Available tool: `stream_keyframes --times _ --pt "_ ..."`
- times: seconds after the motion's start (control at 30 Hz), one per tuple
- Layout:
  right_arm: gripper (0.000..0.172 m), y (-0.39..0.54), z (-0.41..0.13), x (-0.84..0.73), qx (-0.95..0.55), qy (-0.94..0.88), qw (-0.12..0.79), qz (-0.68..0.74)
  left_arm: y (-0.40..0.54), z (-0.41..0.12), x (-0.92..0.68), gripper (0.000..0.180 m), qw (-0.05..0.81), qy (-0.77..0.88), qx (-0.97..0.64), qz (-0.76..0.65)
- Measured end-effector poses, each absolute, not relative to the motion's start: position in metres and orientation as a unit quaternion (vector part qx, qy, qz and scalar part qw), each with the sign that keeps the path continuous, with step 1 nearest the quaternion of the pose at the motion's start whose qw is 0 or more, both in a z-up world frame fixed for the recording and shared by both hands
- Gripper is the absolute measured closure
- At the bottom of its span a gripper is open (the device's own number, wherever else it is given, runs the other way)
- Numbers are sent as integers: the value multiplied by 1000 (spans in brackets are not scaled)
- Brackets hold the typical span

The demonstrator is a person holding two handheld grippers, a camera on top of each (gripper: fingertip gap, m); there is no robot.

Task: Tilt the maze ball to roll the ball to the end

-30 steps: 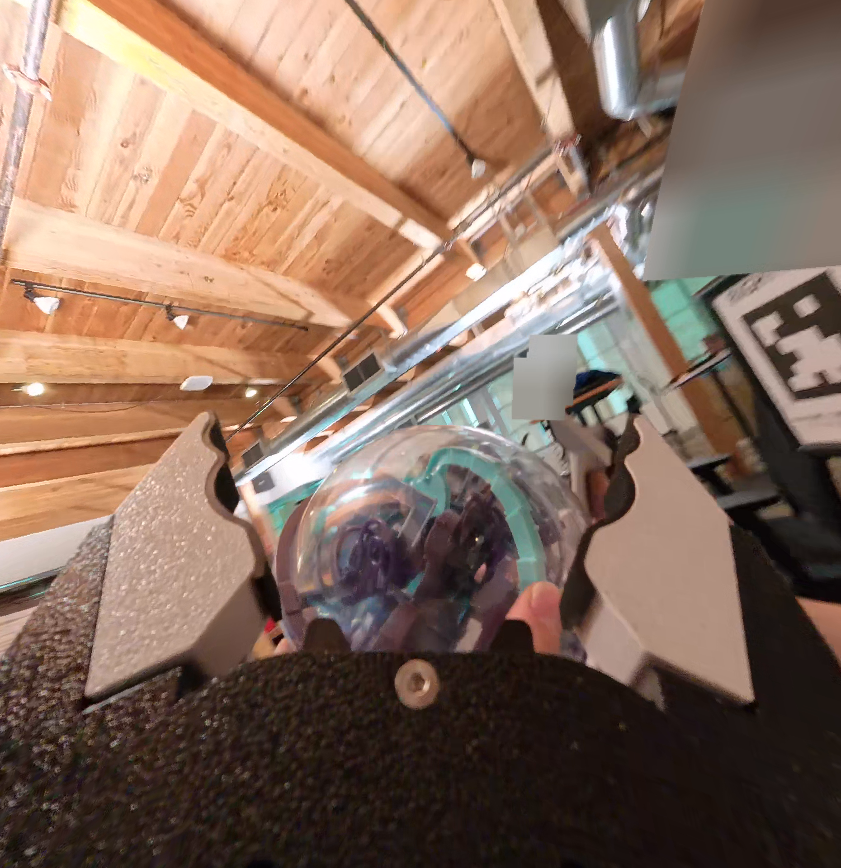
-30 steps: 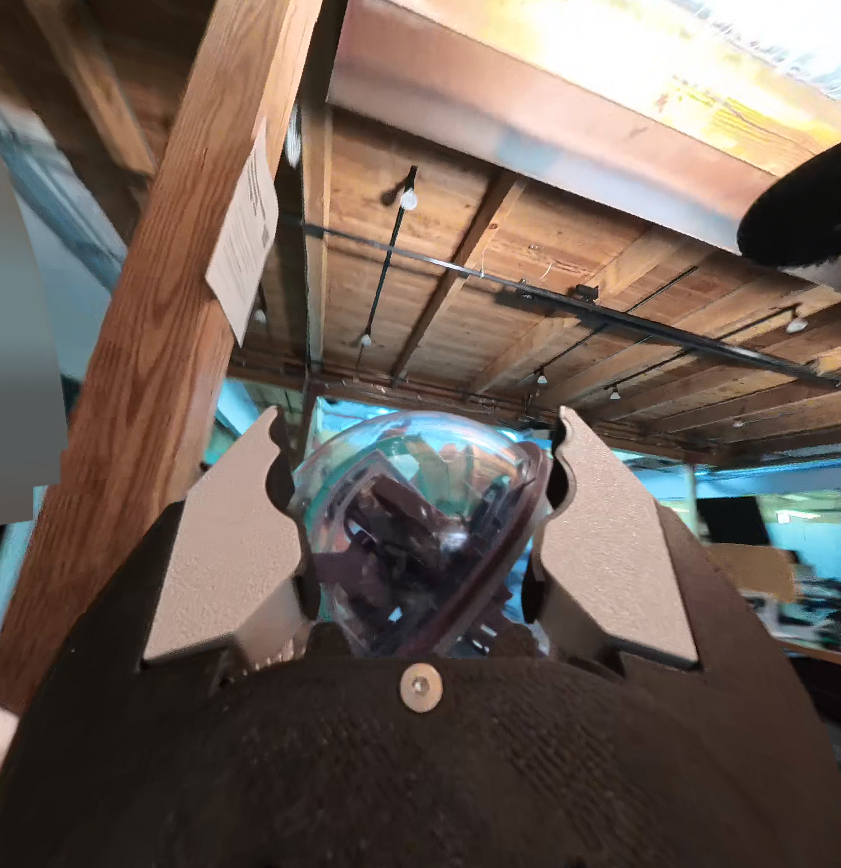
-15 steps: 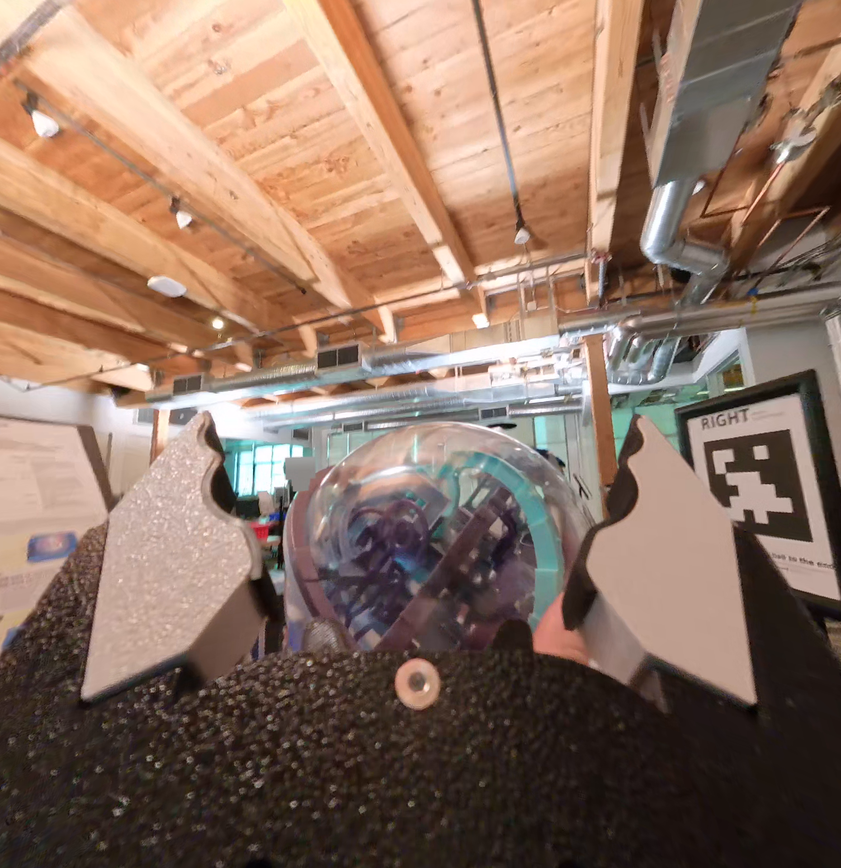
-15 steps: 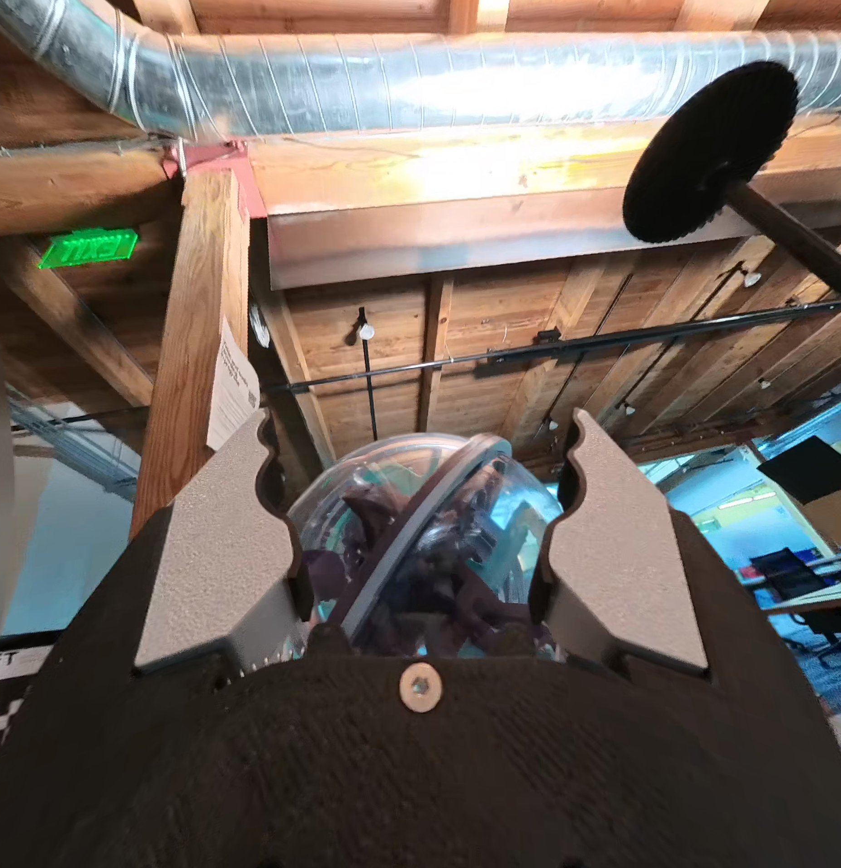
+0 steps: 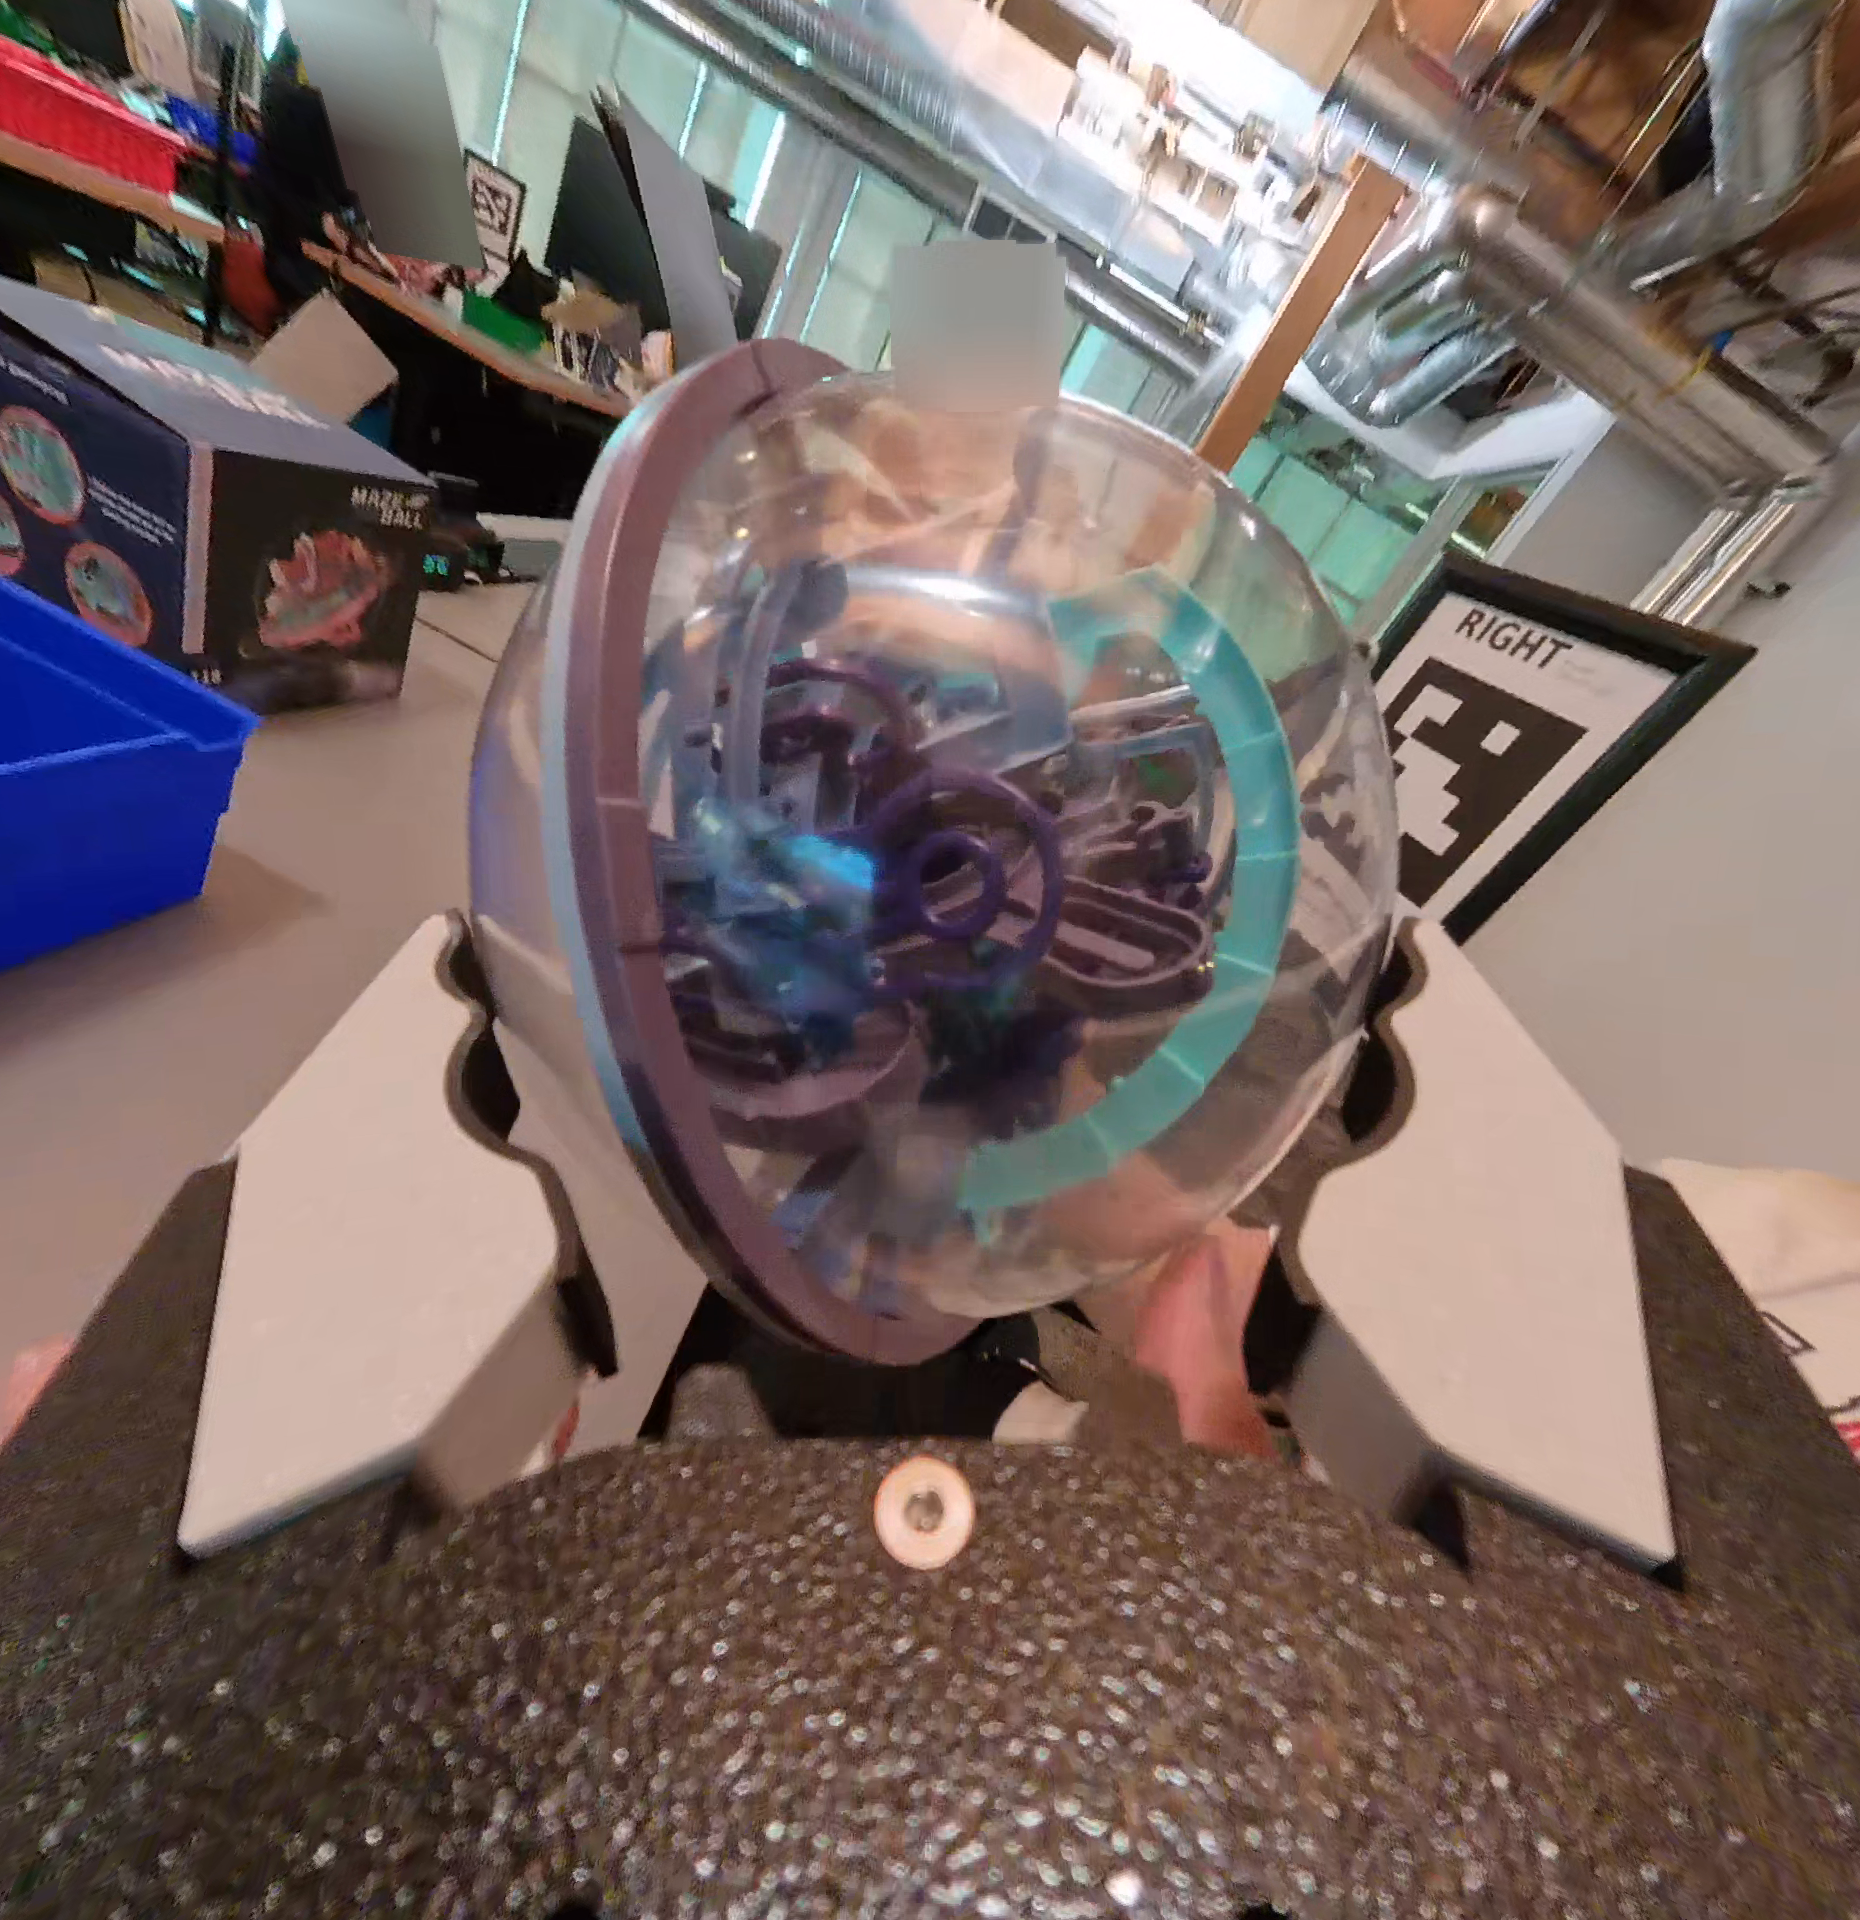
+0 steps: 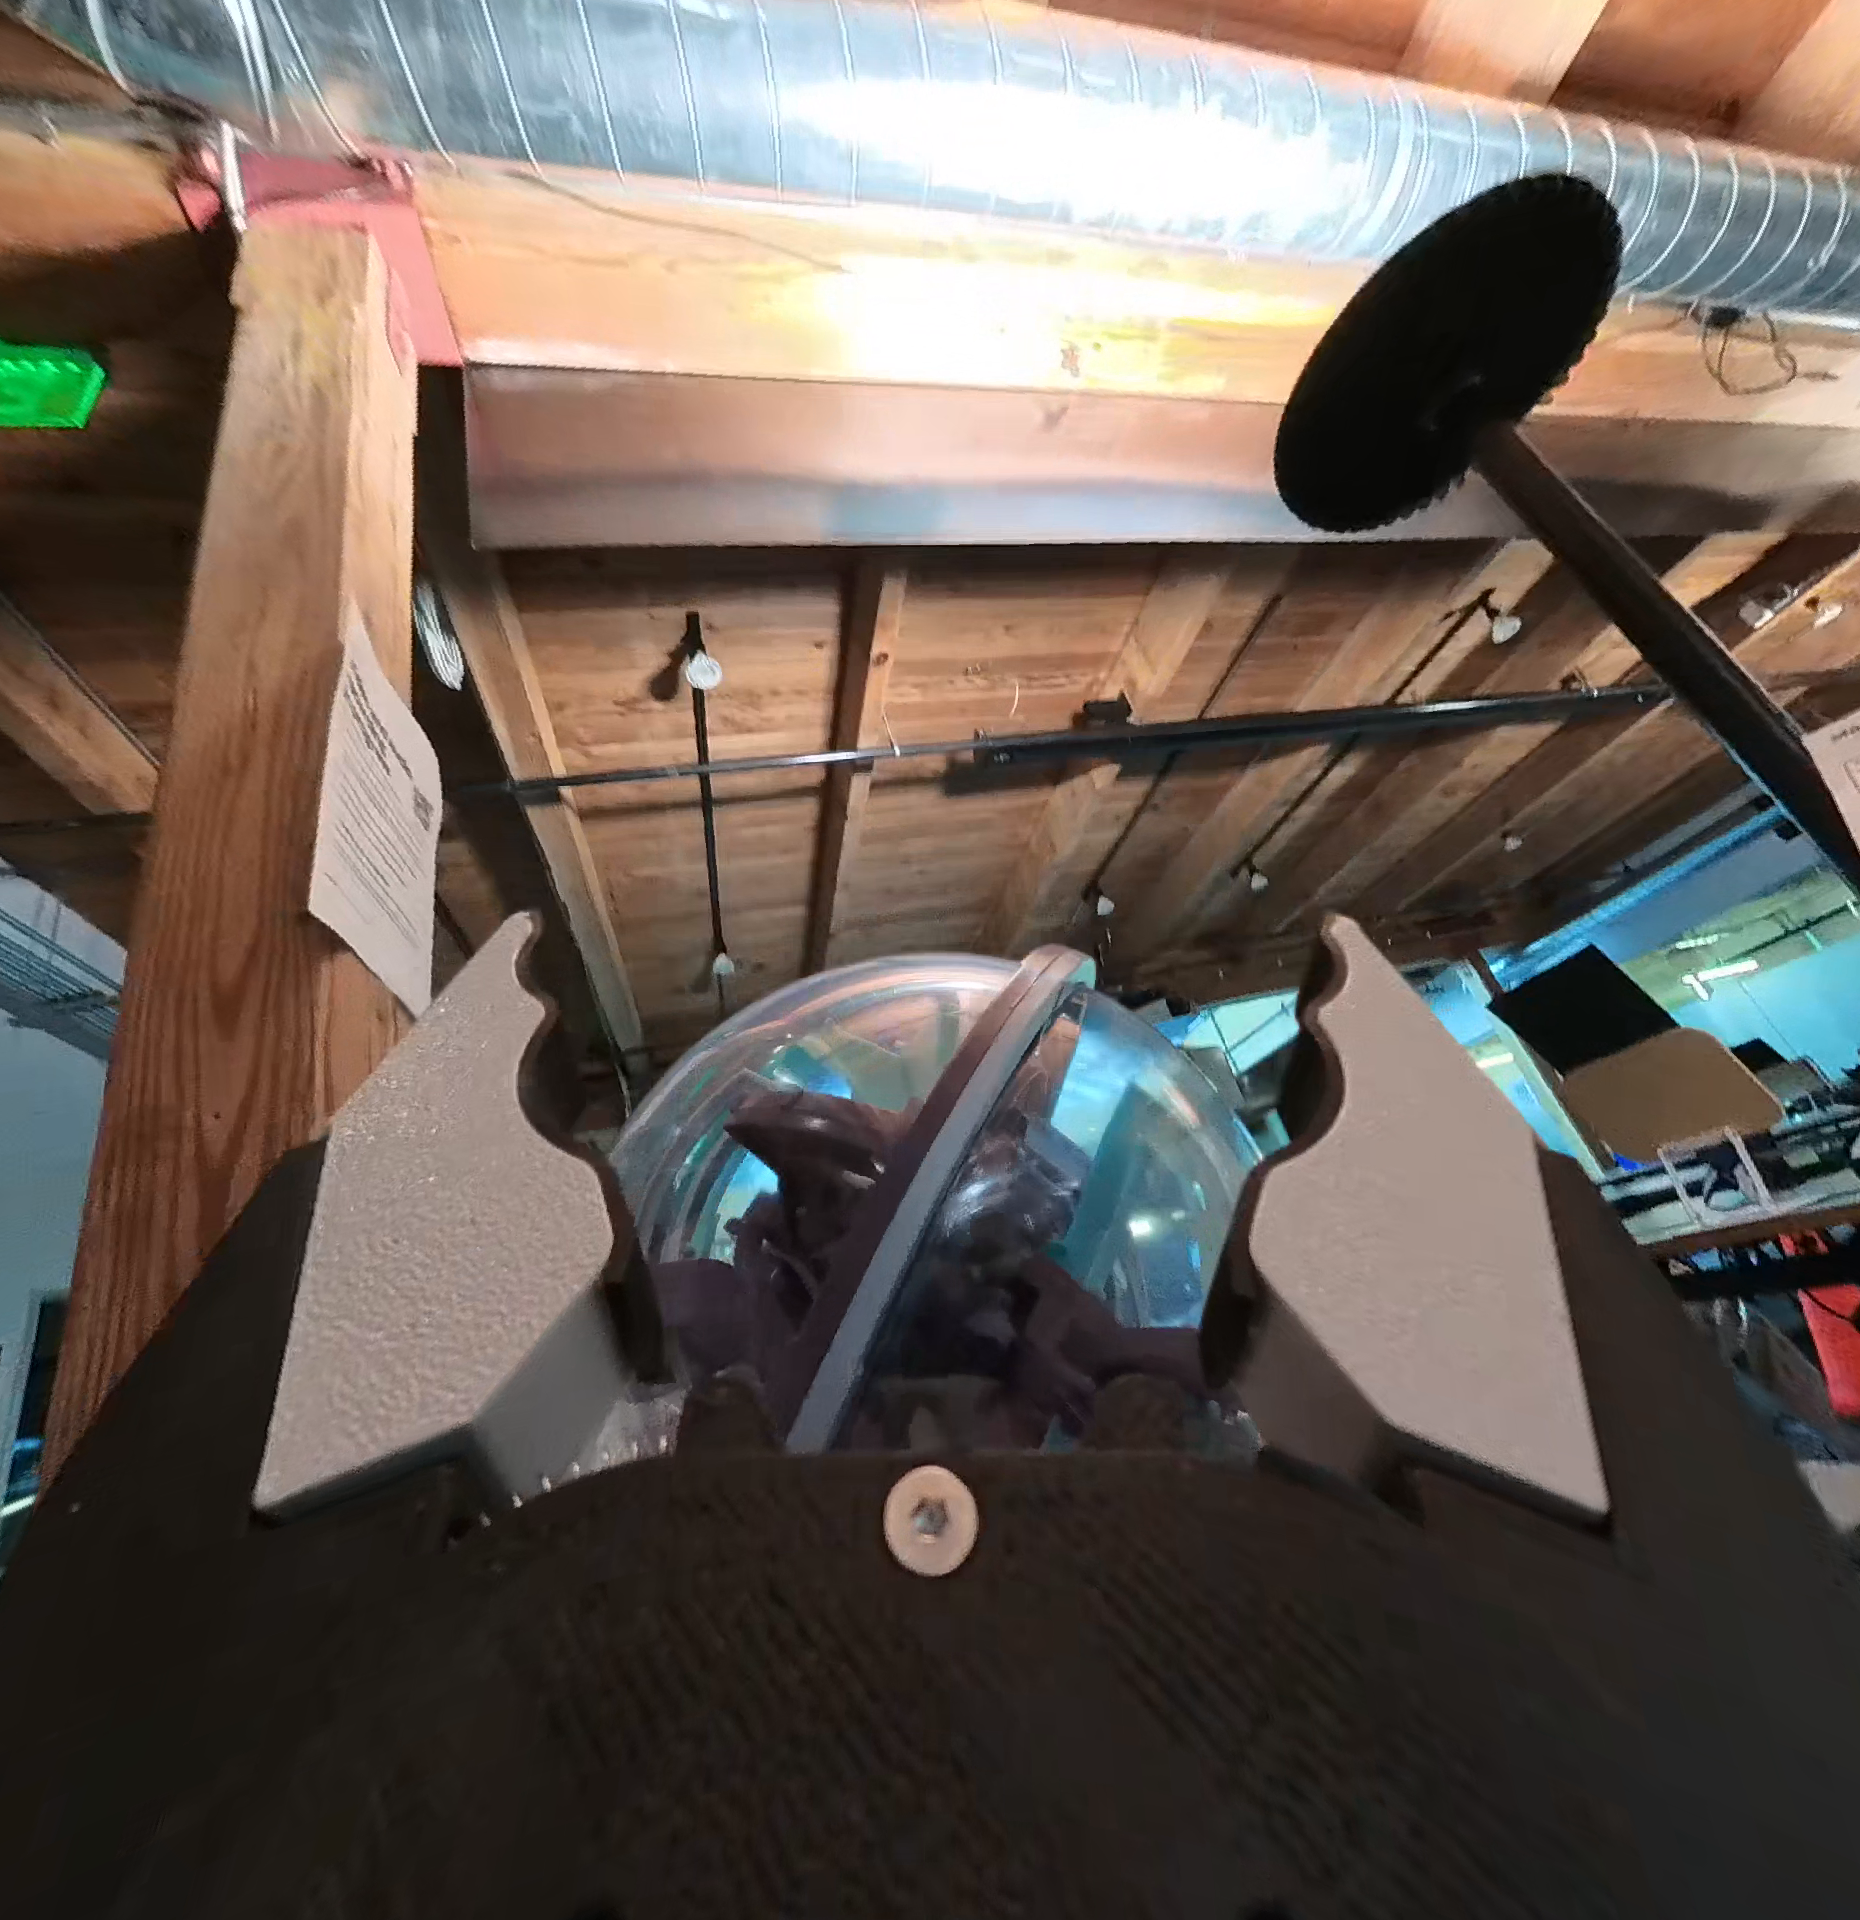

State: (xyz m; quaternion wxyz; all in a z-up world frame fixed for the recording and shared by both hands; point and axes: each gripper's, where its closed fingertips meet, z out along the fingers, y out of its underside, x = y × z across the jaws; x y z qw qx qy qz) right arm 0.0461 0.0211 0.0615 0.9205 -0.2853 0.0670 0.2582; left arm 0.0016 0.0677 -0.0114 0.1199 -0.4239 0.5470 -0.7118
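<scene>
In the left wrist view a clear maze ball (image 5: 936,831) with a purple band, a teal ring and purple tracks inside fills the space between my fingers. My left gripper (image 5: 931,925) is level over a grey table (image 5: 230,1039). Both its pads (image 5: 469,997) meet the ball's sides near the tips. A person's finger (image 5: 1196,1340) shows under the ball. In the right wrist view my right gripper (image 6: 934,925) points at the ceiling. A maze ball (image 6: 936,1174) sits low between its fingers. The ball's sides meet the inner pads (image 6: 619,1247), and the tips stand clear above it.
A blue bin (image 5: 74,769) and the dark maze ball box (image 5: 230,561) stand on the table to the left. A framed marker sign (image 5: 1528,748) stands to the right. Above the right gripper are a wooden post (image 6: 240,727), a metal duct (image 6: 905,94) and a black disc on a rod (image 6: 1445,353).
The left gripper swung down from the ceiling to the table, and its ball now sits higher, at the tips. The right fingers spread wider and its ball sank lower between them.
</scene>
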Motion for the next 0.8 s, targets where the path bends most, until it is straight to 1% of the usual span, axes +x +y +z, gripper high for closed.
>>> stream_keyframes --times 0.07,0.13,0.27,0.37,0.43,0.53,0.57,0.67,0.8 --pt "31 25 61 44 -304 61 914 261 67 -11 2 23 123 550 -422 -710" --pt "27 27 61 41 -317 52 910 263 66 -8 2 23 146 552 -413 -710" --pt "24 28 58 35 -337 46 899 277 62 -7 -2 23 187 584 -393 -686" --pt "19 31 53 29 -350 43 889 292 58 -6 -6 23 193 605 -382 -671" --pt "19 32 52 25 -356 39 884 301 56 0 -6 23 208 603 -370 -676" --pt "25 45 40 12 -400 18 863 307 59 21 -4 23 257 569 -345 -701" --pt "22 51 35 6 -416 14 858 301 60 26 -3 23 266 561 -341 -706" --pt "23 49 36 6 -411 20 860 302 59 26 -5 23 262 574 -343 -695" --pt "23 45 39 8 -430 8 849 306 56 11 -6 23 236 615 -362 -659"
